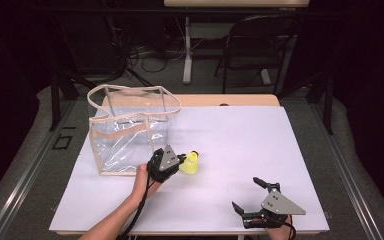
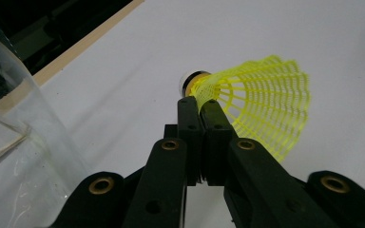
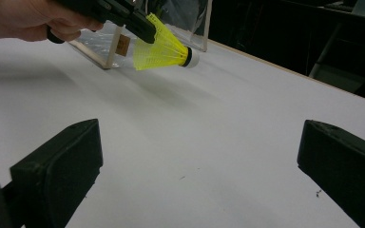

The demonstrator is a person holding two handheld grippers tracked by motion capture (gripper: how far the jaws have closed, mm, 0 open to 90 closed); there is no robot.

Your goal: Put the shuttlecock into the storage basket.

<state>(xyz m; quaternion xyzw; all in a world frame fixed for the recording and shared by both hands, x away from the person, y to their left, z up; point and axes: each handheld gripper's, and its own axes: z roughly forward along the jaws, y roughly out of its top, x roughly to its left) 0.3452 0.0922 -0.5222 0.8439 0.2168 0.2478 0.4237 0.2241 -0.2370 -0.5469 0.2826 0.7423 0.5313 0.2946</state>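
A yellow shuttlecock with a white cork tip hangs just above the white table, to the right of a clear plastic bag. My left gripper is shut on the rim of its mesh skirt; the jaws pinch the netting near the cork. The right gripper view shows the shuttlecock held off the surface, cork pointing right. Near the table's front right edge, my right gripper rests open, its black pads wide apart over bare table.
The clear bag with beige trim stands upright and open-topped at the table's back left. White table surface stretches between the grippers. A dark chair and a desk leg stand beyond the table's far edge.
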